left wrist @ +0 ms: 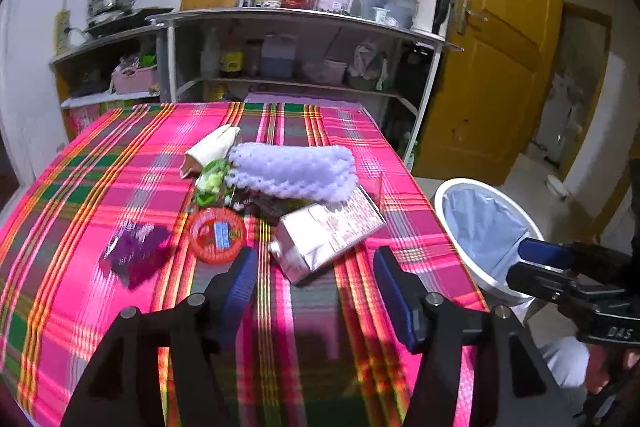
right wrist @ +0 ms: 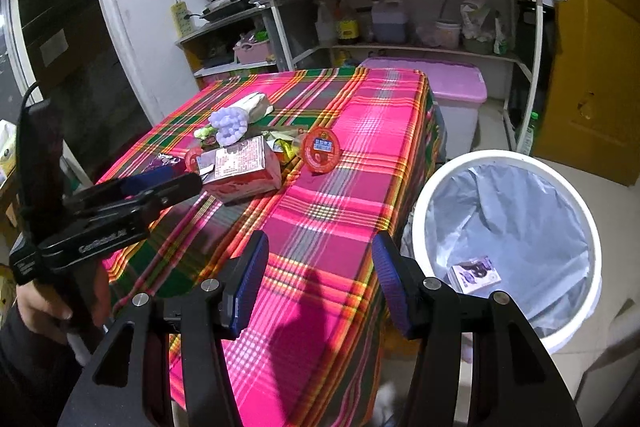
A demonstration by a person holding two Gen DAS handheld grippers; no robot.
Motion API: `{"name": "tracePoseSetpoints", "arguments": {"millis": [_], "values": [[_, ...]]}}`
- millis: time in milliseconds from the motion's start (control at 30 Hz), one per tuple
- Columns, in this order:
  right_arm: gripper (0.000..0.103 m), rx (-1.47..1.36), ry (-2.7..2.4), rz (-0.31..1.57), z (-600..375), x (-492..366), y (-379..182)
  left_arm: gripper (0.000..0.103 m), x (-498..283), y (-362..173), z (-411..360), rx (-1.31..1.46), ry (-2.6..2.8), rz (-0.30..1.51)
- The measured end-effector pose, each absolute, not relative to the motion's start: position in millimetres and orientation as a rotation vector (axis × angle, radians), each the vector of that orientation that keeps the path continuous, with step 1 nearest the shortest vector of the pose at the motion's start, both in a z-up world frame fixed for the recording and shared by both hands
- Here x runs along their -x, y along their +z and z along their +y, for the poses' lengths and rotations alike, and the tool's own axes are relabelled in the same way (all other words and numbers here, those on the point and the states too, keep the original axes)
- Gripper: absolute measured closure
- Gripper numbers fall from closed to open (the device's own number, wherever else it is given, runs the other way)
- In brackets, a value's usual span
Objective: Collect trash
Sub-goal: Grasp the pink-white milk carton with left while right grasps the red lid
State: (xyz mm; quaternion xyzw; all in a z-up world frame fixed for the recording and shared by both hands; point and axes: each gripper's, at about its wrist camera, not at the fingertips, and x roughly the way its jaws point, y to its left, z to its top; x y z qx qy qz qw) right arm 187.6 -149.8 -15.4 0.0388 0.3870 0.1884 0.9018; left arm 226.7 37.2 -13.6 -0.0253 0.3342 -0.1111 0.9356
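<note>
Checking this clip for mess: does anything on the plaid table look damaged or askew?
Yes: the pink-and-silver carton lies on its side, its end torn open, amid wrappers and white foam netting heaped mid-table. Nothing looks spilled.

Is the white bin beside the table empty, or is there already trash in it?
Not empty. The white round bin with a pale plastic liner holds one small purple-and-white printed box, lying on the liner near the bottom. Nothing else shows inside.

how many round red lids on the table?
2. One red lid lies on the bin side of the red carton; the other red lid peeks out behind the carton's far side, partly hidden. More could be buried in the pile.
</note>
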Motion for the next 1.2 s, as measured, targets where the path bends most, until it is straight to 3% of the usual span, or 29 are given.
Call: {"name": "tracePoseSetpoints", "arguments": {"millis": [267, 567, 633, 667, 700, 900, 1200], "values": [[0.048, -0.085, 0.376, 0.824, -154.0, -200.2, -23.9, 0.035, -257.5, -20.7, 30.1, -0.043, -0.354, 0.687], [0.048, -0.096, 0.36, 0.837, -156.1, -214.3, -29.4, 0.035, -273.9, -36.9, 20.3, -0.099, -0.404, 0.748], [0.048, -0.094, 0.362, 0.839, -155.7, -218.0, -29.8, 0.044, -274.7, -38.4, 21.2, -0.088, -0.401, 0.753], [0.048, -0.093, 0.364, 0.839, -155.0, -219.6, -29.5, 0.055, -274.9, -38.4, 21.7, -0.079, -0.401, 0.754], [0.048, -0.091, 0.368, 0.839, -154.1, -221.4, -29.5, 0.06, -274.9, -38.2, 23.5, -0.071, -0.402, 0.757], [0.048, -0.06, 0.424, 0.846, -141.4, -240.7, -31.4, 0.067, -258.3, -32.6, 30.5, 0.003, -0.388, 0.727], [0.043, -0.014, 0.484, 0.851, -117.4, -284.0, -39.3, 0.067, -229.6, -30.1, 47.5, 0.06, -0.338, 0.707]]}}
